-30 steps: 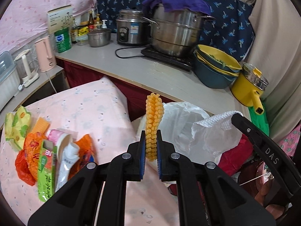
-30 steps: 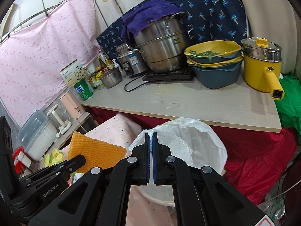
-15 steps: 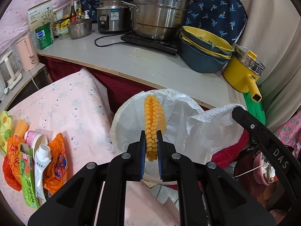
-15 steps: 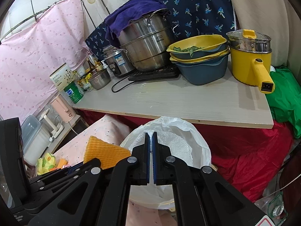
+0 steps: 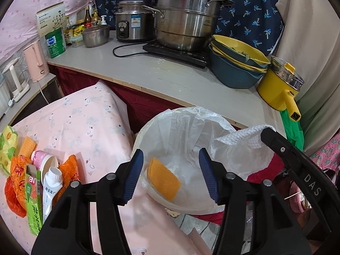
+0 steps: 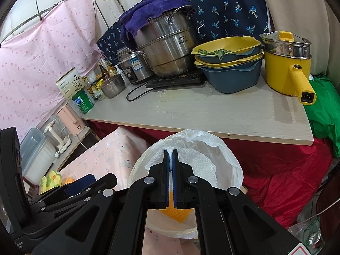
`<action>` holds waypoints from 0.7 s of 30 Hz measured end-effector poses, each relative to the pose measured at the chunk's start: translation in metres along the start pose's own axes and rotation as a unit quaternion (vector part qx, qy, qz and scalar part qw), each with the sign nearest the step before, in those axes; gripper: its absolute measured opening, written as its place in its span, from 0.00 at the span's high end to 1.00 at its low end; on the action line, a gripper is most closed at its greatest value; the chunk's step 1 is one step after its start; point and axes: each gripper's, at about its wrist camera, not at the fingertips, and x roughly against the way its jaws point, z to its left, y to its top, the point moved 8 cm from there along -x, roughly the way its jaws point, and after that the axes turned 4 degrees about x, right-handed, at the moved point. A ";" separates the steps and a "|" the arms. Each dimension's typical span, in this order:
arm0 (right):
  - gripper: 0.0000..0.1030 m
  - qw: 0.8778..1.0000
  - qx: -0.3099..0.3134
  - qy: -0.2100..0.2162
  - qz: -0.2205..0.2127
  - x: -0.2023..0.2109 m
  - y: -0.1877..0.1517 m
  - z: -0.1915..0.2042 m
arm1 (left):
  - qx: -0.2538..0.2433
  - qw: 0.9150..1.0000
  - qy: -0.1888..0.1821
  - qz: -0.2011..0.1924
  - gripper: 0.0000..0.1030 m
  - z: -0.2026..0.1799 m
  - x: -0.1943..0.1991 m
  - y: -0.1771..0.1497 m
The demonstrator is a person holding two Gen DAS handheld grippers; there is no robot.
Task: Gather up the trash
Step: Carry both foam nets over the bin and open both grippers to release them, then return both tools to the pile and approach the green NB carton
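At the far left of my left wrist view, a heap of trash [image 5: 31,182] lies on the pink tablecloth [image 5: 85,127]: orange wrappers, a green packet, a white tube [image 5: 51,189] and a small pink cup [image 5: 42,159], all crowded together and touching. The green packet and the tube lie with their long axes running roughly away from me, the tube's cap at the far end. Moving right, my left gripper [image 5: 171,175] hangs over the bin [image 5: 136,148], which wears a white plastic liner [image 5: 191,123]; its jaws are opening and nothing sits between the blue pads [image 5: 133,174]. Below that gap the orange sponge [image 5: 163,180] lies inside the bin on the liner, flat side up, its long axis slanting from upper left to lower right in the picture. Further right, my right gripper [image 6: 170,155] is clenched on a white paper towel [image 6: 199,167], pinching one edge so that the sheet hangs down over the bin's mouth. In the right wrist view a sliver of the sponge shows beneath that gripper's frame. Behind the bin a wooden counter [image 5: 170,78] carries a steel pot [image 5: 187,27], stacked bowls [image 5: 238,63] and, rightmost, a yellow electric pot [image 5: 280,87].
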 end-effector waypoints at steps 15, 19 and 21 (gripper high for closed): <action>0.86 1.000 0.011 0.009 0.005 -0.007 -0.001 0.023 | 0.022 1.000 0.020 -0.008 0.44 0.031 0.007 -0.003; 0.81 1.000 0.015 0.012 0.004 -0.005 -0.002 0.030 | 0.029 0.999 0.026 -0.013 0.44 0.038 0.013 -0.004; 0.80 1.000 0.018 0.014 0.004 -0.004 -0.002 0.034 | 0.034 0.999 0.029 -0.016 0.44 0.044 0.016 -0.005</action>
